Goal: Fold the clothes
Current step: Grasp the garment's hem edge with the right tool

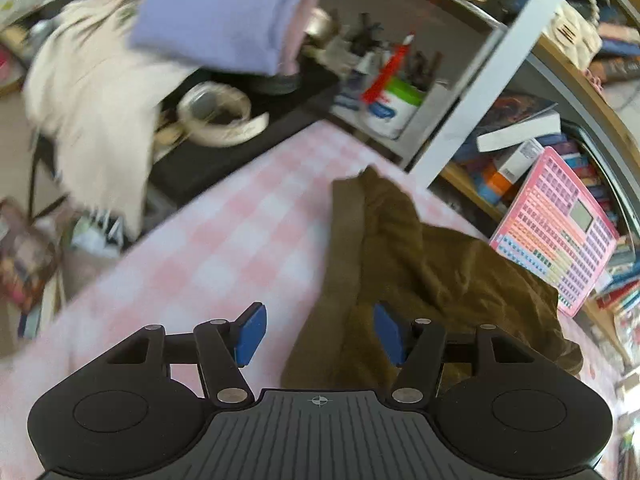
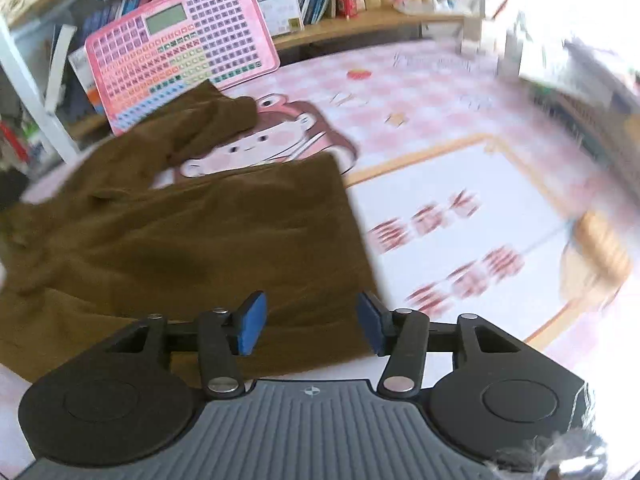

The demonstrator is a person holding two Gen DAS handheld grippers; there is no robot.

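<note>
A brown garment (image 1: 420, 264) lies crumpled on the pink checked tablecloth (image 1: 224, 232), one long strip reaching towards the far edge. My left gripper (image 1: 318, 332) hovers open over its near left edge, nothing between the blue pads (image 1: 250, 332). In the right wrist view the same brown garment (image 2: 208, 232) spreads flatter across the tablecloth (image 2: 420, 92), a straight hem on its right side. My right gripper (image 2: 312, 326) is open just above that near right corner, holding nothing.
A pink keyboard toy (image 2: 180, 48) leans against the bookshelf (image 2: 360, 24) behind the garment. A cream garment (image 1: 96, 104) and a folded lavender cloth (image 1: 224, 12) sit left of the table. A white cup of pens (image 1: 394, 108) stands on the shelf. A white mat (image 2: 460, 208) covers the right.
</note>
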